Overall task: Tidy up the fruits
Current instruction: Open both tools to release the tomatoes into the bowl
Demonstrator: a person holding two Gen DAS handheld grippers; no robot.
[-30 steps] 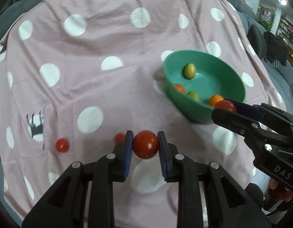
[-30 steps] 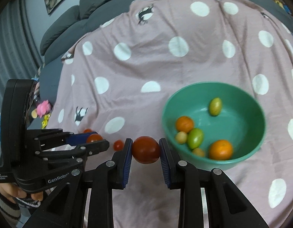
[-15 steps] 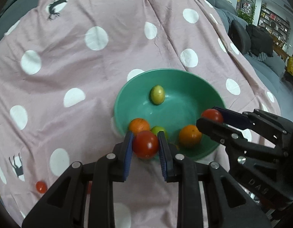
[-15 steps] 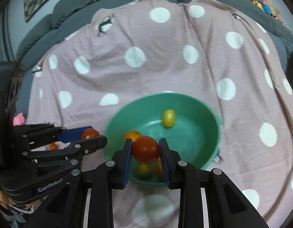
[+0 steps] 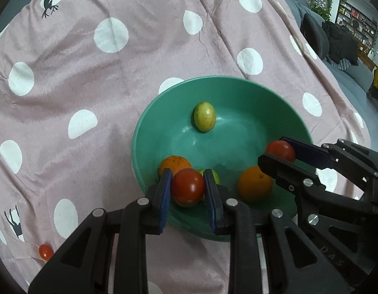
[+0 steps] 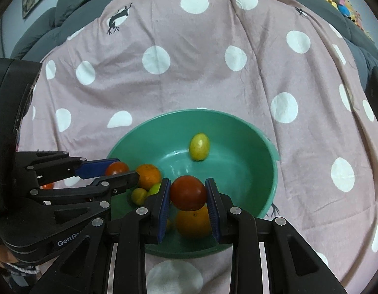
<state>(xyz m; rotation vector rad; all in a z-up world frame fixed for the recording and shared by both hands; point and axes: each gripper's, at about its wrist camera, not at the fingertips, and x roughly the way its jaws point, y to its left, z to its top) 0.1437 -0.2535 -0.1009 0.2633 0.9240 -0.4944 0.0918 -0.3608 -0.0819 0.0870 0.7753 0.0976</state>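
A green bowl (image 5: 250, 93) (image 6: 262, 161) sits on the pink polka-dot cloth. It holds two oranges (image 5: 255, 183) (image 6: 148, 175), a yellow-green fruit (image 5: 204, 116) (image 6: 199, 146) and smaller green and yellow fruits. My left gripper (image 5: 188, 187) is shut on a red tomato (image 5: 187, 186) above the bowl's near left rim; it also shows in the right wrist view (image 6: 116, 170). My right gripper (image 6: 188, 193) is shut on a red tomato (image 6: 188, 192) above the bowl's near side; it also shows in the left wrist view (image 5: 280, 150).
A small red tomato (image 5: 45, 251) lies on the cloth at the lower left. Another red fruit (image 6: 47, 185) shows behind the left gripper. Grey sofa cushions (image 6: 66, 7) rise behind the cloth. A dim room with shelves (image 5: 348, 19) lies to the right.
Both grippers have moved with their tomatoes from beside the bowl to above its near part. The bowl now fills the middle of both views. Both grips are unchanged.
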